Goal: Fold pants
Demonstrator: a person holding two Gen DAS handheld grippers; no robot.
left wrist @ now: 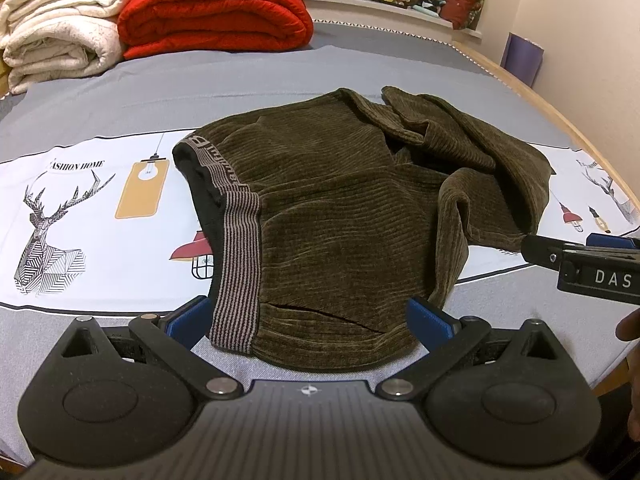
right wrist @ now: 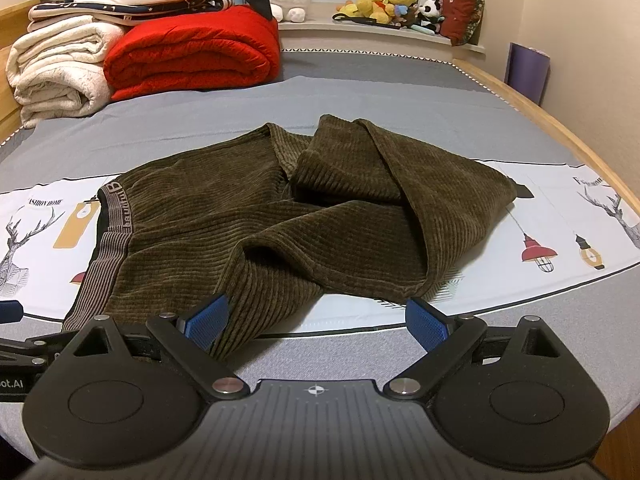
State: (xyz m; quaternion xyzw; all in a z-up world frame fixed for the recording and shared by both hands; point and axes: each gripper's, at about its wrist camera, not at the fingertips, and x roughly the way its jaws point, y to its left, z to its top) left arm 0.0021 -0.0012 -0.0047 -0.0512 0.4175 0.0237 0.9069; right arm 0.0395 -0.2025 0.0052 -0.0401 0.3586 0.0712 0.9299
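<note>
Though hidden rightward — waistband pocket slit (left wrist: 316,312)

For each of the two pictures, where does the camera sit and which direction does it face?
Left wrist: on the open left gripper, tilted down at the striped waistband of the olive corduroy pants; right gripper enters at right.
Right wrist: on the open right gripper, facing the rumpled pant legs.
Shared: pants, folded red quilt, grey bed sheet.

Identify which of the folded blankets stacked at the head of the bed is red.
The red blanket is the thick roll right of the cream blanket; the patterned navy blanket and white one lie stacked above.
</note>
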